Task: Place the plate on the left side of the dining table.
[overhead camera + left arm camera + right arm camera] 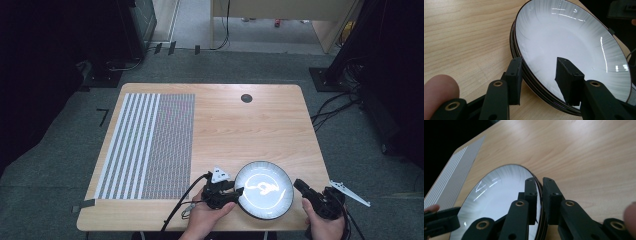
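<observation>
A: Item one, plate (264, 190). White, dark rim. Location?

B: Near edge of the table (240, 125), right of centre, between the two tools. In the left gripper view its underside shows stacked dark edges, so it may be more than one plate; I cannot tell.

A: Item two, left gripper (231, 192).

B: Jaws wide apart, straddling the plate's left rim: one jaw outside and below the edge, the other over the white inner face (574, 50). Nothing clamped yet.

A: Item three, right gripper (539, 195).

B: Jaws nearly together with the plate's right rim between them. It looks pinched, one jaw on each face.

A: Governing relation?

B: Plate lies directly between the tools, rims opposite each other along the table's left-right line. The right side looks secured; the left side probably needs only closing where it sits.

A: Other stock?

B: Striped mat (145, 145), well to the left, apart from everything.
</observation>
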